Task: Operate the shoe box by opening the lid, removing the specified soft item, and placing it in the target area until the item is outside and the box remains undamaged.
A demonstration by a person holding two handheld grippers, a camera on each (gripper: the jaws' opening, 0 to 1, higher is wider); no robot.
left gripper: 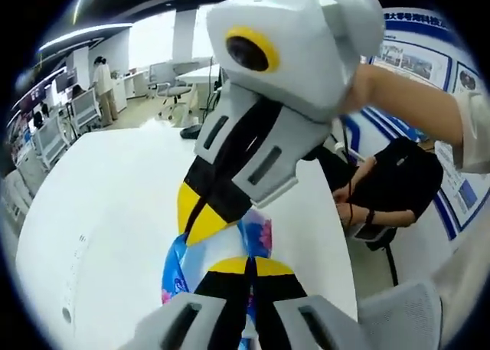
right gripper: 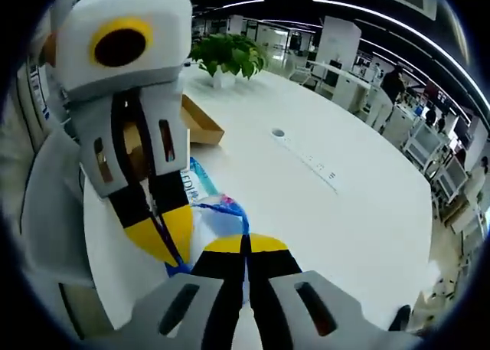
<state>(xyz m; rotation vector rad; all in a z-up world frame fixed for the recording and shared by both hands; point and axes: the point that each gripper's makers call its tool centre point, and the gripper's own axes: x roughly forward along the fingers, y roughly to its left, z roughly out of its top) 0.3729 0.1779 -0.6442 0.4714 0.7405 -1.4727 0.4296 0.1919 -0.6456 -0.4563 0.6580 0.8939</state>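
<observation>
A soft blue, pink and white printed pouch [left gripper: 257, 235] hangs above the white table [left gripper: 107, 204], held between both grippers. My left gripper [left gripper: 249, 264] is shut on its lower edge. The right gripper [left gripper: 200, 220] reaches in from above with its yellow-tipped jaws shut on the pouch's upper left part. In the right gripper view, my right gripper [right gripper: 246, 244] is shut on the pouch [right gripper: 202, 188], and the left gripper [right gripper: 164, 246] pinches it from the left. The brown cardboard shoe box [right gripper: 200, 124] lies behind on the table [right gripper: 352, 204], partly hidden by the left gripper.
A potted green plant [right gripper: 227, 55] stands beyond the box. A seated person in black [left gripper: 394, 181] is at the table's right edge, next to a grey chair back [left gripper: 402, 312]. Desks, office chairs and a standing person [left gripper: 102, 82] are far behind.
</observation>
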